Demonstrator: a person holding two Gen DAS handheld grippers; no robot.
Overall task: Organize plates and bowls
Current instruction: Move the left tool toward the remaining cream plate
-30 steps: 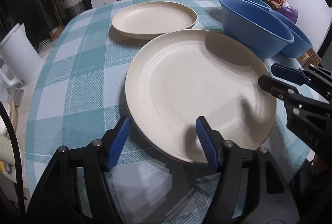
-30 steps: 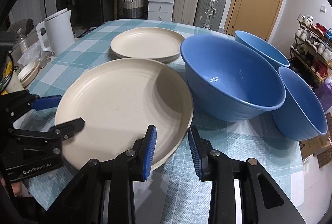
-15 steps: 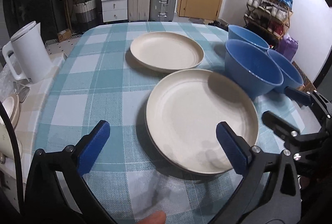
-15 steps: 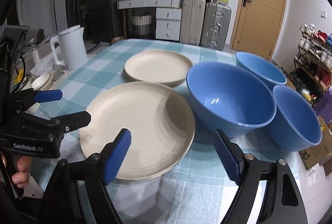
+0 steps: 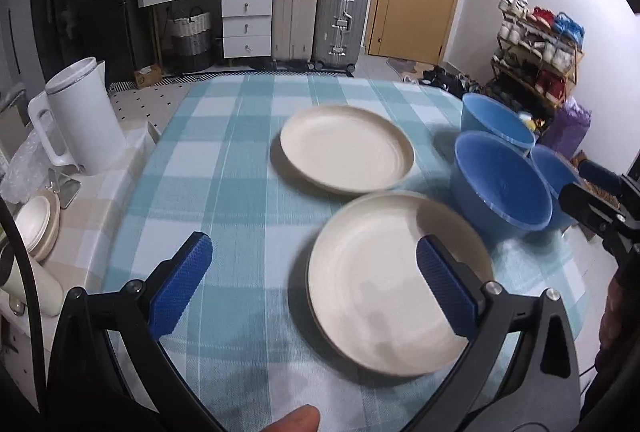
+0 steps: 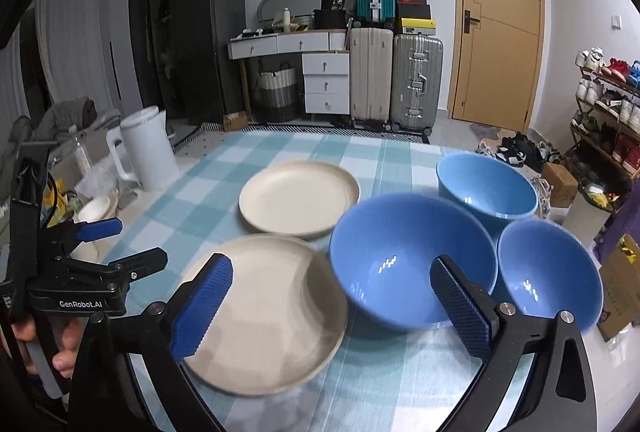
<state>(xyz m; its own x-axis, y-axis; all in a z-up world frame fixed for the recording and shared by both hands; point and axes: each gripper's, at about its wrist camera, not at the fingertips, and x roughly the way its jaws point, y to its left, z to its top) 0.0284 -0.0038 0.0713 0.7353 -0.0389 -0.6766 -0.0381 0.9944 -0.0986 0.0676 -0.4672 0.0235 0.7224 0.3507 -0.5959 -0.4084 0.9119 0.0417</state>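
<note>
Two cream plates lie on the checked tablecloth: the near plate (image 5: 392, 288) (image 6: 272, 312) and the far plate (image 5: 346, 148) (image 6: 298, 198). Three blue bowls stand to their right: a large bowl (image 5: 502, 188) (image 6: 404, 264), a far bowl (image 5: 496, 124) (image 6: 486, 188) and a small bowl (image 5: 554, 168) (image 6: 548, 276). My left gripper (image 5: 312, 246) (image 6: 138, 242) hangs open above the near plate's left side, holding nothing. My right gripper (image 6: 332, 264) (image 5: 574, 178) hovers over the gap between near plate and large bowl; its jaws are opening, with nothing between them.
A white kettle (image 5: 80, 120) (image 6: 148, 148) stands on a side counter left of the table, with small pale dishes (image 5: 36, 228) near it. A cardboard box (image 6: 618, 284) and a shoe rack (image 6: 604, 100) stand off the table's right edge.
Both grippers went from nearly shut at the near plate's rim to wide open and rose away from the table. The plate stays lying on the cloth.
</note>
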